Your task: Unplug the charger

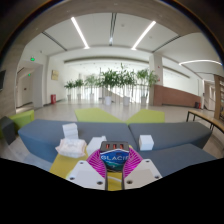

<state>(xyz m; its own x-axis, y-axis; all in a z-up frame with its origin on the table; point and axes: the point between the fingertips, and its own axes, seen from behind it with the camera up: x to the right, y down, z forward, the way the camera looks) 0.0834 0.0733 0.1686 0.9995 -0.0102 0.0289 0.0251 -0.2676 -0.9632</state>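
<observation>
My gripper [113, 160] is shut on a small dark block, apparently the charger [114, 155]. It has a blue label with white letters and a reddish-brown top with slots. The magenta pads [96, 166] press on both of its sides. It sits between the fingertips, raised above a grey surface [45, 140] with yellow stripes. No cable or socket shows.
White box-like things lie on the grey surface just beyond the fingers: one to the left [70, 147], one behind it [70, 130], one to the right [146, 142]. Beyond is a wide hall with potted plants [118, 80], ceiling lights and a wooden bench [205, 118] to the right.
</observation>
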